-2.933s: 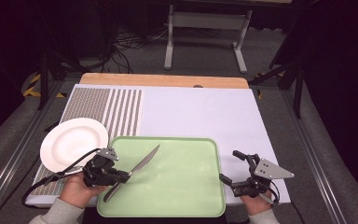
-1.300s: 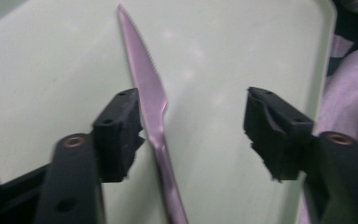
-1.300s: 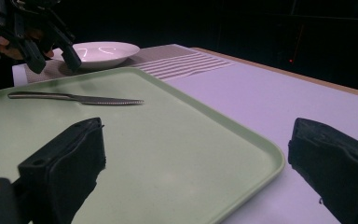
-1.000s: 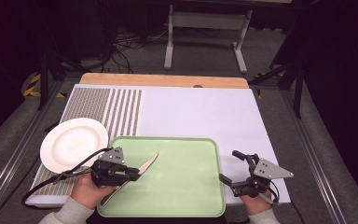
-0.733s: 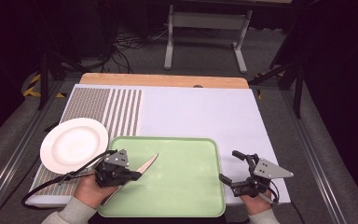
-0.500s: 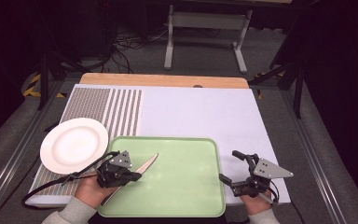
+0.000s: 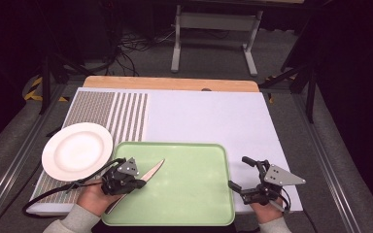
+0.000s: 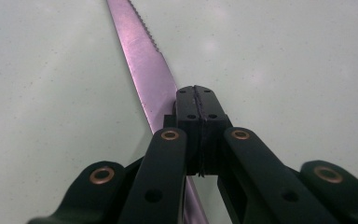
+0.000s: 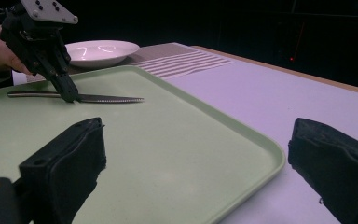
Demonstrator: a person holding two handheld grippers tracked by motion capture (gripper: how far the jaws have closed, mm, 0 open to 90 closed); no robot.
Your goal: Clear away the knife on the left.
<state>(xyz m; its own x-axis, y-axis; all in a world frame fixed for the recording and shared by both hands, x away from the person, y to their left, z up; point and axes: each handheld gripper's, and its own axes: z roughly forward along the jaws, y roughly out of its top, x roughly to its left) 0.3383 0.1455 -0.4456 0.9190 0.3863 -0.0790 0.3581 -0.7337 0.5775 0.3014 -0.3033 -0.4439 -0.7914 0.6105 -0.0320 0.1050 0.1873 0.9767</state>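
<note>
Left gripper (image 8: 196, 95) over the near-left part of the green tray (image 7: 194, 204); my fingers (image 8: 186, 112) pressed together with only a thin seam between the pads, tips down on the tray floor. The knife (image 8: 144, 65) lay flat on the tray, its serrated blade running forward and away from my tips, its handle passing back beneath the linkage toward my palm. From my own camera the closed tips sat just to one side of the blade where it narrows to the handle, touching or nearly so; whether a sliver of metal was caught in the seam I could not tell, so I judged it as a closed pair resting against the knife rather than a sure pinch. In the right gripper view the same tips (image 9: 70, 95) came down steeply onto the knife (image 9: 74, 98), which lay level, not lifted. My reading: a thin flat blade gives nothing to bite from above, so pads shut and set at its edge suit nudging or pinning it rather than lifting. White plate (image 7: 77, 150) sat beyond and to the outer side of my left fingers, off the tray on the striped mat (image 7: 111, 111), well apart from the knife. Right gripper (image 7: 245, 174) held off the tray's right rim above the white table cover (image 7: 209, 116), jaws spread wide and holding nothing, tray edge between them in its own view; kept clear, I judged, so the left had the tray to itself
</note>
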